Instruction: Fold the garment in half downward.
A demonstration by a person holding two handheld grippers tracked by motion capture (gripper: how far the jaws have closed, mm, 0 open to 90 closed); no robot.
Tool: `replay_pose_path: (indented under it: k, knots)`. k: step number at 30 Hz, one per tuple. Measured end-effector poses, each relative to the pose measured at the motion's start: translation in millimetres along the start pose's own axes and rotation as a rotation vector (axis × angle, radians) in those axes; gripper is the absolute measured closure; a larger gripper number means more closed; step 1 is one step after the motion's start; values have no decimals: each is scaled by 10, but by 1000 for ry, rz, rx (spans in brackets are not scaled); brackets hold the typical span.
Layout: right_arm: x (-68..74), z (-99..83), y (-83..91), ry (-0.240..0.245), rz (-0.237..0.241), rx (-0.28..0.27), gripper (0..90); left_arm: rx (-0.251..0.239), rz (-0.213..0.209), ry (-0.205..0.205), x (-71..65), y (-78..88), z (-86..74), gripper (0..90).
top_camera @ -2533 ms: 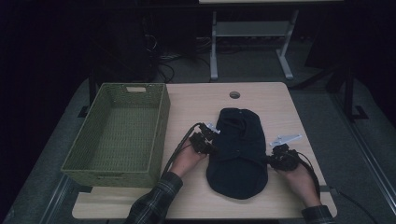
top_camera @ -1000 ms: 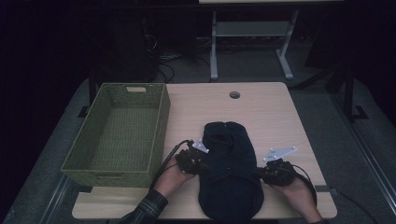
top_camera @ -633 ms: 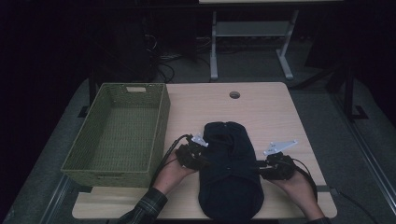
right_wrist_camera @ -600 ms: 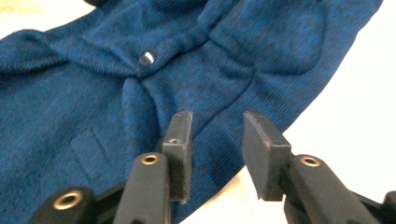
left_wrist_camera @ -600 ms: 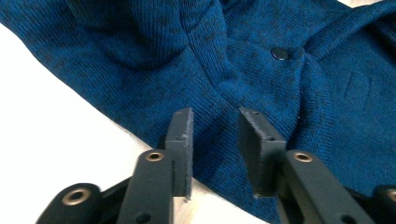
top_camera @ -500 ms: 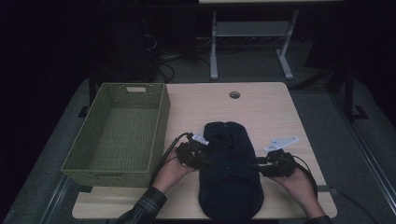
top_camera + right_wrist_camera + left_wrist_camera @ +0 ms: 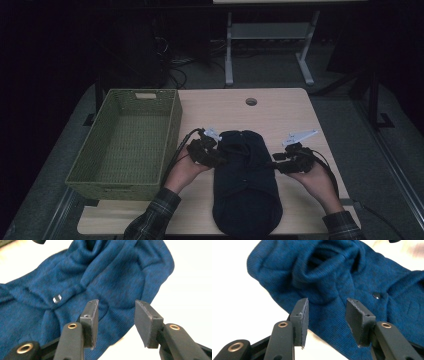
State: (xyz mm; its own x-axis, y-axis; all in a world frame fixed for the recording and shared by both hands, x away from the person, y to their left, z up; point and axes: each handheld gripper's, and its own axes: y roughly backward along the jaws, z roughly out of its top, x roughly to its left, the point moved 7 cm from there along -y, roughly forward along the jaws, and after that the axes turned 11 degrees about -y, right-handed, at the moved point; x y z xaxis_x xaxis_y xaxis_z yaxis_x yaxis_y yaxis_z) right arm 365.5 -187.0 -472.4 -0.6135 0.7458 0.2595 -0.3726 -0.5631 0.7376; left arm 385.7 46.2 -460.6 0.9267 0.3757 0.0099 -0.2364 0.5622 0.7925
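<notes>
- Dark blue knit garment (image 7: 245, 185): lies folded lengthwise on the counter (image 7: 280, 107), right of the green woven basket (image 7: 127, 142).
- Left gripper (image 7: 212, 150): held palm-up at the garment's left edge, angled toward it. Fingers (image 7: 302, 315) have just been opening; they stand apart, nothing between them.
- Right gripper (image 7: 280, 162): mirrored pose at the right edge. Fingers (image 7: 91, 317) have likewise just been opening and are unloaded.

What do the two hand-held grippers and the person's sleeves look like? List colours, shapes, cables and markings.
Left hand-held gripper: black body, two flat dark-grey rectangular pads on black arms with brass-coloured rivets, a black cable, a pale grey three-cornered plate on top. Right hand-held gripper: the same build, plate and cable. Both sleeves are dark plaid flannel.
</notes>
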Motion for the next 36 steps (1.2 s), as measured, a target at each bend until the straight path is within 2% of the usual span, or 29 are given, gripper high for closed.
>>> replay_pose_path:
  k: [6, 7, 15, 19, 21, 25, 27, 30, 32, 35, 36]
  knots:
    - [-79, 172, -3, -6, -2, -2, 541, -14, 25, 3, 108, 39, 97, 535]
    - [-97, 202, -3, 6, -6, -5, 540, -21, 25, 7, 123, 50, 122, 535]
    - [-172, 398, -41, -12, 1, -24, 540, -69, 56, 20, 281, 121, 339, 535]
    - [-232, 480, -92, -18, 0, -23, 540, -63, 69, 34, 386, 98, 388, 535]
    - [-270, 526, -117, -22, -3, -34, 542, -56, 77, 40, 441, 75, 396, 535]
    - [-350, 595, -197, -33, -11, -14, 540, -55, 85, 64, 580, 0, 391, 535]
    - [-384, 634, -232, -36, -10, -31, 542, -49, 93, 70, 638, -46, 383, 535]
    - [-424, 673, -295, -35, -16, -15, 538, -32, 122, 76, 730, -118, 360, 535]
    - [-440, 708, -327, -38, -9, -17, 535, -39, 121, 88, 783, -171, 340, 535]
    - [-462, 752, -355, -35, -9, -31, 534, -29, 122, 97, 834, -229, 302, 533]
    - [-465, 761, -375, -39, -6, -27, 528, -15, 119, 100, 873, -296, 259, 533]
